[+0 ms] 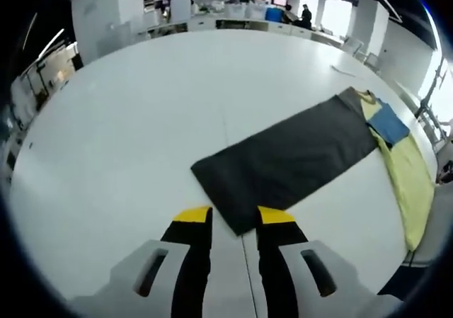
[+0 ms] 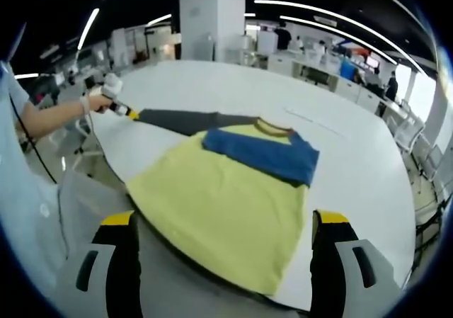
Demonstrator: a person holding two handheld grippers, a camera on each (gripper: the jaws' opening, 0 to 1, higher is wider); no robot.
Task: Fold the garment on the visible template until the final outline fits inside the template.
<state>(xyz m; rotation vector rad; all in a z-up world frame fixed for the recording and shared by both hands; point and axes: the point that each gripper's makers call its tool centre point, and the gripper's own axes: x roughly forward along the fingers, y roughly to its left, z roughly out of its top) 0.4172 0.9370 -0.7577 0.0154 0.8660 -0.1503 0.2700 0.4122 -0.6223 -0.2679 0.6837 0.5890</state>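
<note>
A dark grey rectangular template sheet (image 1: 290,159) lies slantwise on the white table (image 1: 141,134). Its near corner sits between the yellow tips of my left gripper (image 1: 234,216), which is open. At the sheet's far end lies a yellow T-shirt (image 1: 410,176) with a blue sleeve (image 1: 388,123) folded across it. In the right gripper view the T-shirt (image 2: 219,212) spreads out close ahead, its blue sleeve (image 2: 262,155) lying over the chest and the grey sheet (image 2: 184,120) beyond it. My right gripper (image 2: 223,220) is open wide, jaws either side of the shirt's hem. A hand holds the left gripper (image 2: 124,109) at the sheet's far end.
The T-shirt's lower part reaches the table edge (image 2: 148,229). A person's arm (image 2: 49,116) and pale clothing (image 2: 28,212) are at the left. Desks and a standing person (image 1: 306,15) are far behind. Bare tabletop (image 2: 354,162) stretches right of the shirt.
</note>
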